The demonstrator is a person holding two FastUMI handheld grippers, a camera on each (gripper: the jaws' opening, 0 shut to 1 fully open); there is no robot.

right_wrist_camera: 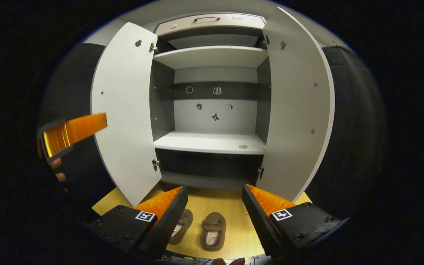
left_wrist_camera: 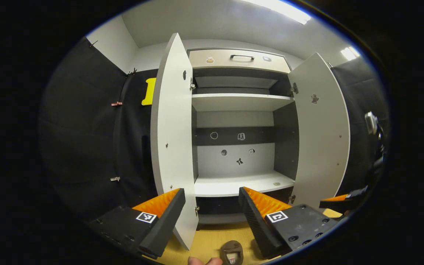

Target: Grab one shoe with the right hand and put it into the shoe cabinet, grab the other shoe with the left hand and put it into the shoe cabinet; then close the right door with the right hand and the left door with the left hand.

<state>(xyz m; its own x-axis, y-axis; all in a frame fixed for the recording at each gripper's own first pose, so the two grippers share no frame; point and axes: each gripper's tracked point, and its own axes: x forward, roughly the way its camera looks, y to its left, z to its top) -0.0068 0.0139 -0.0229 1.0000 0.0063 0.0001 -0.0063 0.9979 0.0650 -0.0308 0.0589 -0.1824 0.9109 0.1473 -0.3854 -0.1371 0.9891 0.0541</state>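
Black cloth walls close off the booth on both sides, and a pale yellow wooden floor (right_wrist_camera: 230,200) runs up to the foot of a tall grey-and-white shoe cabinet (right_wrist_camera: 212,141) whose 2 doors stand wide open.

By my reading, the task is at its very start. Both shoes lie on the floor in front of the cabinet, and none of the shelves I can see holds a shoe. All 4 steps remain: 2 shoes to carry in, then 2 doors to shut.

In the right gripper view, the right gripper (right_wrist_camera: 215,200) hovers above the pair with its fingers spread apart and nothing between them. The brown soft slipper-like shoe on the right of the pair (right_wrist_camera: 213,230) lies in the gap between the fingers, lower down on the floor; the other brown shoe (right_wrist_camera: 181,225) lies just beside it, partly behind the left-hand finger. In the left gripper view, the left gripper (left_wrist_camera: 212,200) is likewise spread wide and empty, facing the cabinet interior.

Counted:
- 2 brown shoes, side by side, toes toward the cabinet.
- 2 doors: the white left door (right_wrist_camera: 123,110) and the white right door (right_wrist_camera: 296,106), both swung outward.
- 2 white shelves in the open compartment, the upper shelf (right_wrist_camera: 212,55) and the lower shelf (right_wrist_camera: 208,142).
- 1 beige drawer front with a dark handle (left_wrist_camera: 239,59) on top.
- 2 grippers, both unloaded.
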